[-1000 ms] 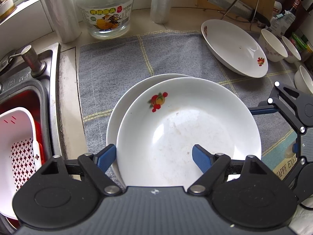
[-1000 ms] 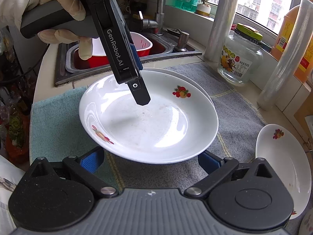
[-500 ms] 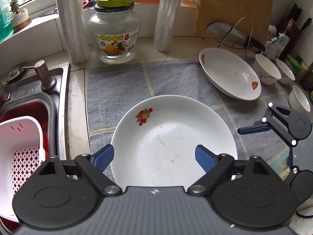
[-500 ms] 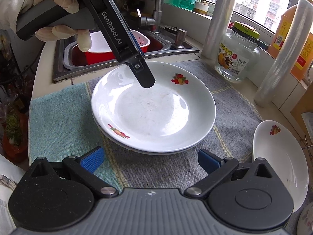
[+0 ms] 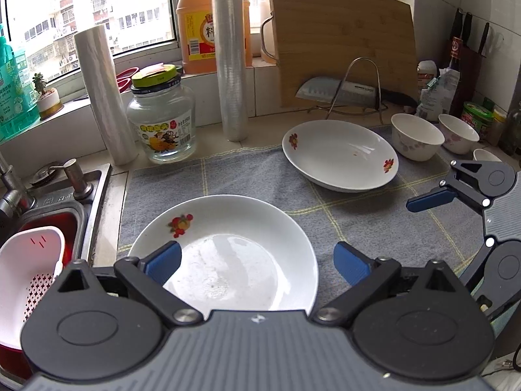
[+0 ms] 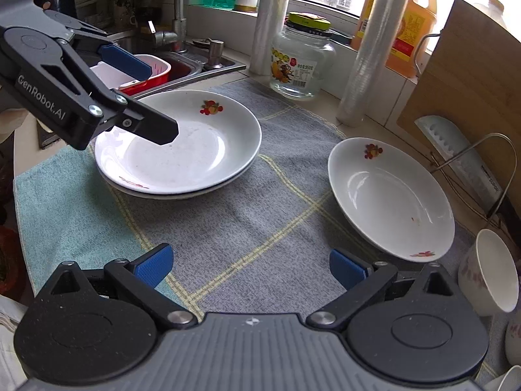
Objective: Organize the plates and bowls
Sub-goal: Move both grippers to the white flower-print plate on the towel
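Inspector: Two-plate stack [image 6: 182,156], position?

Operator: Left part of the grey mat [image 6: 247,215], just beside the sink. Nested one inside the other, fruit print on the far rim. Further left, in the sink: white colander [image 5: 29,270] set in a red basin.

Inspector: Left gripper [image 5: 257,257], status?

Operator: Released. Jaws spread wide, nothing between the blue pads. Poised above the near-left rim of the stack, apart from it.

Inspector: Items behind the mat?

Operator: Left to right: cling-film roll [image 5: 104,97], glass jar [image 5: 161,120] with green lid, second roll [image 5: 231,55], bamboo cutting board [image 5: 345,39] leaning on the wall, cleaver [image 5: 338,89] in a wire rack in front of the board.

Inspector: Single plate [image 6: 390,195]?

Operator: Right part of the mat, well apart from the stack. Same fruit print, nothing on it.

Inspector: Right gripper [image 6: 250,267]?

Operator: Released as well. Jaws wide, nothing held. Above bare mat, between the stack and the single plate, on the near side.

Inspector: Bowls?

Operator: Small white bowls [image 5: 413,135] with pink print, upright, past the single plate at the right edge of the mat. Close together; full count not determinable.
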`<move>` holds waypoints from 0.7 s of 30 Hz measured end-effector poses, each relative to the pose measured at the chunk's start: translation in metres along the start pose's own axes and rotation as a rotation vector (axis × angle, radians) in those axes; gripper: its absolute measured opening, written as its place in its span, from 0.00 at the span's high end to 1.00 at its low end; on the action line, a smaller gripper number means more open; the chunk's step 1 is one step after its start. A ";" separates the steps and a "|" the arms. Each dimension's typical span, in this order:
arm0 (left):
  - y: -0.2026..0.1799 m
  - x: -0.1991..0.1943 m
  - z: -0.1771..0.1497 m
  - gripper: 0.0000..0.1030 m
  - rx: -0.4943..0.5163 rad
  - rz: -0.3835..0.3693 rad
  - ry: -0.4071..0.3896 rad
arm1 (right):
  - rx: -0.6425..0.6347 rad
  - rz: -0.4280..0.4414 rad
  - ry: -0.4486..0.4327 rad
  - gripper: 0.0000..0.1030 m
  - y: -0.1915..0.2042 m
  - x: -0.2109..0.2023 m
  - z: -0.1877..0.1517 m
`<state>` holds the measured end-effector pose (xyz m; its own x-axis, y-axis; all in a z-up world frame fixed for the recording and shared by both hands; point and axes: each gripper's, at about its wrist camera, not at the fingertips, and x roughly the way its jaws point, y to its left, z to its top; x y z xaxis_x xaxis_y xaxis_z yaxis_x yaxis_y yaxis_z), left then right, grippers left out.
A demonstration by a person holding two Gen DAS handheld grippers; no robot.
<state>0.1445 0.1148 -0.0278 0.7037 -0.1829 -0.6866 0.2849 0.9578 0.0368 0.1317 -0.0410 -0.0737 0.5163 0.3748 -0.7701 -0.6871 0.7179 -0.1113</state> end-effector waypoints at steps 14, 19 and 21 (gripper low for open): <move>-0.100 0.020 -0.003 0.03 -0.118 0.028 -0.009 | 0.046 -0.088 -0.006 0.00 -0.074 -0.055 -0.067; -0.128 0.034 -0.005 0.03 -0.164 0.068 0.024 | 0.028 -0.041 -0.020 0.00 -0.100 -0.067 -0.085; -0.138 0.041 -0.005 0.03 -0.155 0.088 0.043 | 0.013 -0.042 -0.027 0.00 -0.105 -0.070 -0.089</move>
<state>0.1304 -0.0242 -0.0642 0.6920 -0.0909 -0.7161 0.1179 0.9930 -0.0121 0.1229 -0.1948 -0.0640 0.5585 0.3598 -0.7474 -0.6578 0.7410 -0.1348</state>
